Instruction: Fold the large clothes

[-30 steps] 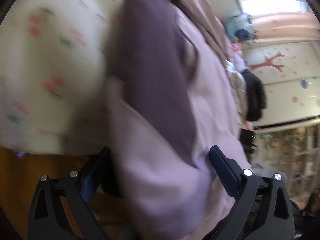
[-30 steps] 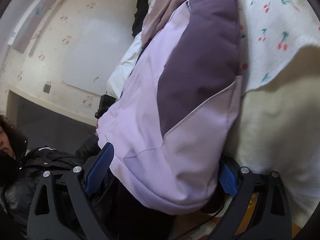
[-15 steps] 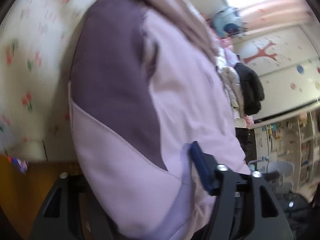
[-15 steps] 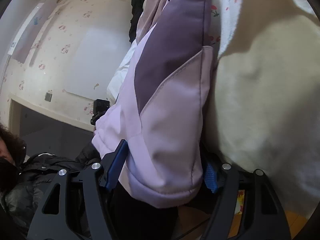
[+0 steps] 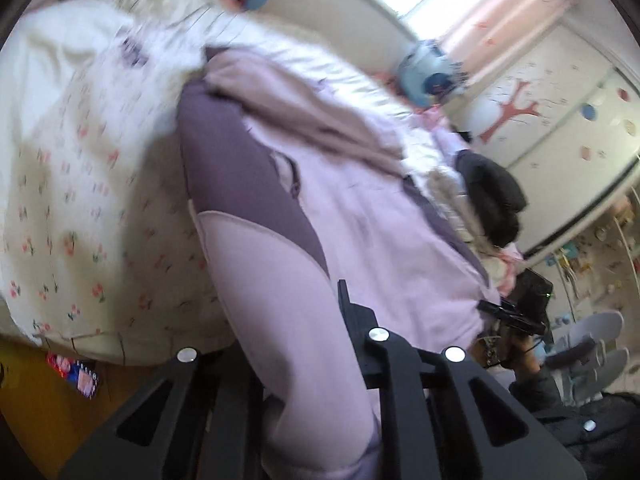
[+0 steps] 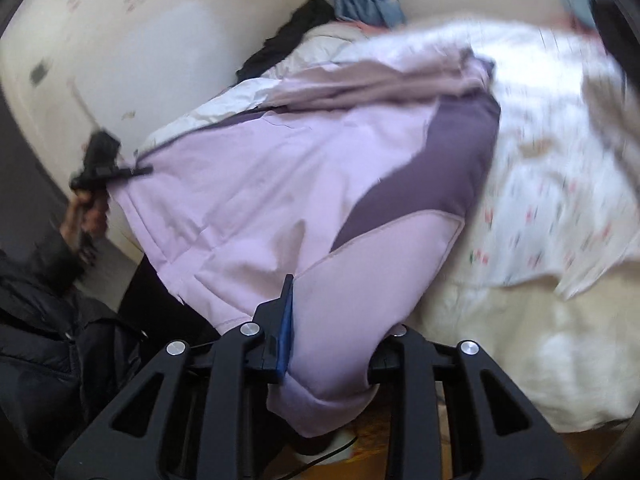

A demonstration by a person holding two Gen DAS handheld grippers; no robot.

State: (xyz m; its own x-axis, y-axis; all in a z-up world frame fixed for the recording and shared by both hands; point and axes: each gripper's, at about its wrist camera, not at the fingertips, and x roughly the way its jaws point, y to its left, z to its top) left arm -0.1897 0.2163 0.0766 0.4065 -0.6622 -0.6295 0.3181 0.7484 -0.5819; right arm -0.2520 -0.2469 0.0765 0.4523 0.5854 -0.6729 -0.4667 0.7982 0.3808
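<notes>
A large lilac jacket (image 5: pixel 360 216) with dark purple panels lies across the bed, its hood toward the far end. It also shows in the right wrist view (image 6: pixel 272 184). My left gripper (image 5: pixel 296 344) is shut on the cuff end of one lilac sleeve (image 5: pixel 280 320). My right gripper (image 6: pixel 336 320) is shut on the cuff end of the other sleeve (image 6: pixel 360 280). The far finger of each gripper is hidden by cloth. The right gripper also appears small in the left wrist view (image 5: pixel 508 316), and the left one in the right wrist view (image 6: pixel 100 160).
The bed carries a white cherry-print quilt (image 5: pixel 80 200), also seen in the right wrist view (image 6: pixel 560 200). Dark and pale clothes (image 5: pixel 492 192) are piled at the bed's far side. An orange wooden floor (image 5: pixel 48 400) lies below. A wardrobe (image 5: pixel 560 100) stands at the right.
Both grippers closed on the sleeve cuffs and pulled them back and up from the bed edge. The views now take in more of the jacket and bed.
</notes>
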